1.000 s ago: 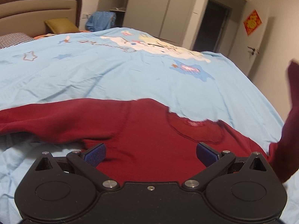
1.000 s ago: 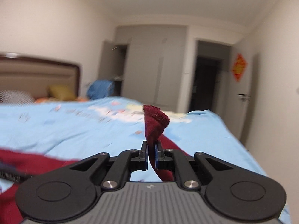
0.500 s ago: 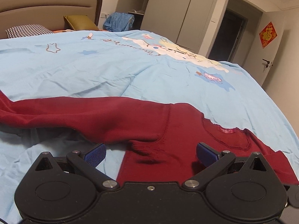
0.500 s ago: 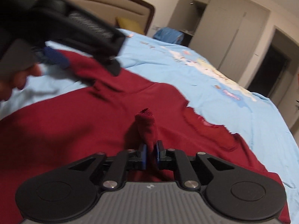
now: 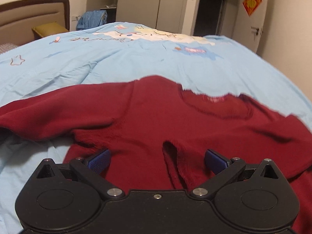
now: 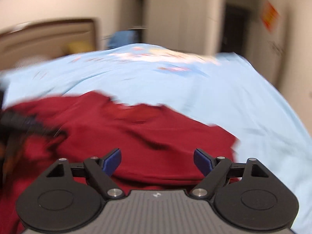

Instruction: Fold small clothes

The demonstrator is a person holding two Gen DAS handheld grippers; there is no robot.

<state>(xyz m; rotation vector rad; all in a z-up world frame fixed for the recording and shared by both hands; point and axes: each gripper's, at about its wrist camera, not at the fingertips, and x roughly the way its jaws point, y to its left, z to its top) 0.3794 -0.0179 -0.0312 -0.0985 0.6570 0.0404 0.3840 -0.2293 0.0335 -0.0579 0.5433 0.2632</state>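
L wrist: left gripper [image 5: 157, 160] hovering wide open, empty, over red sweater [image 5: 156, 117] lying near bed [image 5: 136, 58] front edge | R wrist (blurry): right gripper [image 6: 157, 162] gaping, holding nothing, sweater [image 6: 156, 136] beneath | soft, light, floppy – looking best to pinch sleeve [image 5: 48, 115] cuff/hem

Beyond the red sweater [image 5: 156, 117] the light blue bedcover [image 5: 117, 62] lies wide and bare up to the headboard [image 5: 35, 13], and only the yellow pillow [image 5: 48, 29] stands at its far left edge.
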